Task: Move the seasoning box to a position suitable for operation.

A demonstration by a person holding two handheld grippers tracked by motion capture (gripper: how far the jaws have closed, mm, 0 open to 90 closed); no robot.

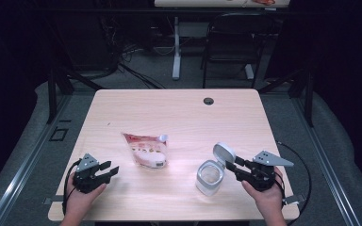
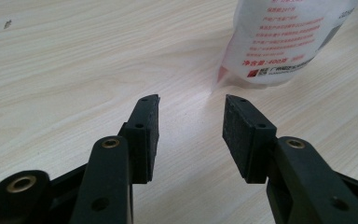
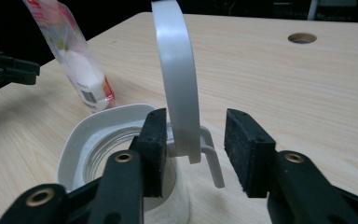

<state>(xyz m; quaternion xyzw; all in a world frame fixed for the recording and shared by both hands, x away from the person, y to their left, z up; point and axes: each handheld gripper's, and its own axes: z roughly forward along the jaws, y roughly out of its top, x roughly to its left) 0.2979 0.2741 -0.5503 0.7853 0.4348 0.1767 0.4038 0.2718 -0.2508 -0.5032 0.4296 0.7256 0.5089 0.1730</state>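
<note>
A white, square-shouldered jar [image 1: 209,178] stands at the front right of the table, its hinged lid [image 1: 224,152] flipped up. My right gripper [image 1: 231,164] is open at the jar's right side. In the right gripper view the upright lid [image 3: 175,70] stands between the jaws of my right gripper [image 3: 193,121], close to the left pad and apart from the right one, above the jar's open mouth [image 3: 84,140]. A clear bag of white grains with red print [image 1: 147,149] lies mid-table. My left gripper [image 1: 111,170] rests open at the front left, empty, pointing towards the bag [image 2: 284,42].
The light wooden table [image 1: 184,108] has a round cable hole [image 1: 209,100] near its far edge. Behind the table stand a black chair [image 1: 231,42] and a desk leg. In the right gripper view the bag [image 3: 74,60] lies beyond the jar, with the other gripper [image 3: 4,70] at far left.
</note>
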